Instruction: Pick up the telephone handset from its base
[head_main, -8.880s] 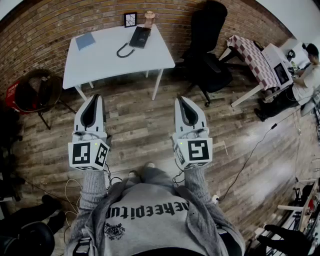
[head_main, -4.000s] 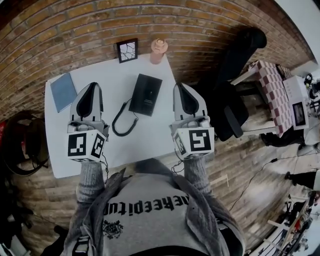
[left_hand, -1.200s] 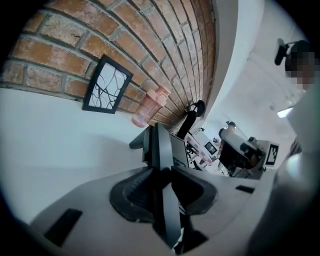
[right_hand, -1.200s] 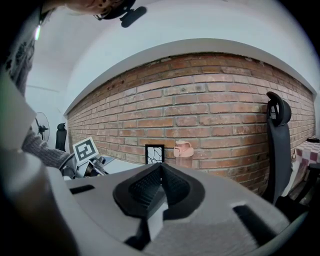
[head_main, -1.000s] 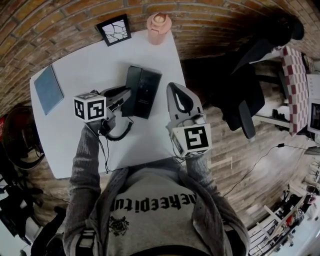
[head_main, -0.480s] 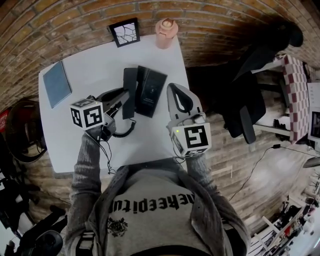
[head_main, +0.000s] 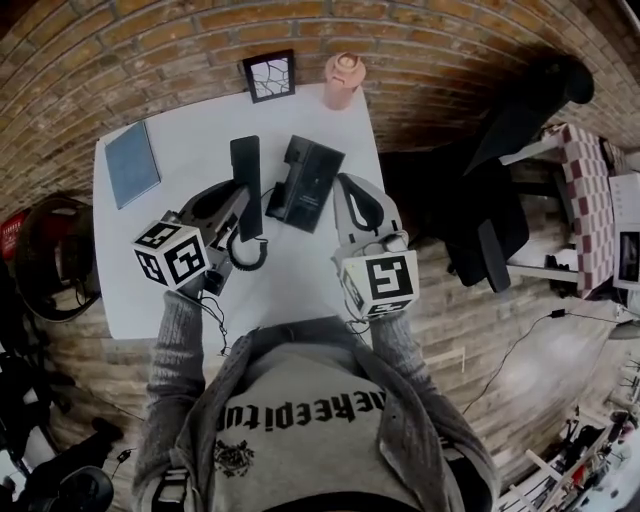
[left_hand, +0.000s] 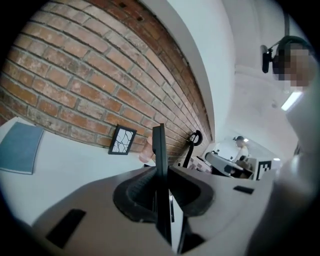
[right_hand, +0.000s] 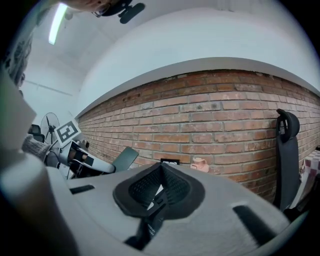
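White table (head_main: 190, 150), left tongs (head_main: 232, 205) holding handset (head_main: 245, 160) aloft

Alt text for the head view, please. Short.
Seen from above, the left tongs grip a black telephone handset held off its base on a white table, its coiled cord trailing. The right tongs are shut and empty beside the base.

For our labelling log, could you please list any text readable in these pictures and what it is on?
"eepitup", roughly: stylised print on the person's shirt; its start is unclear.
Marker cubes: square patterns only, no words.
Telephone base: nothing legible at this size.
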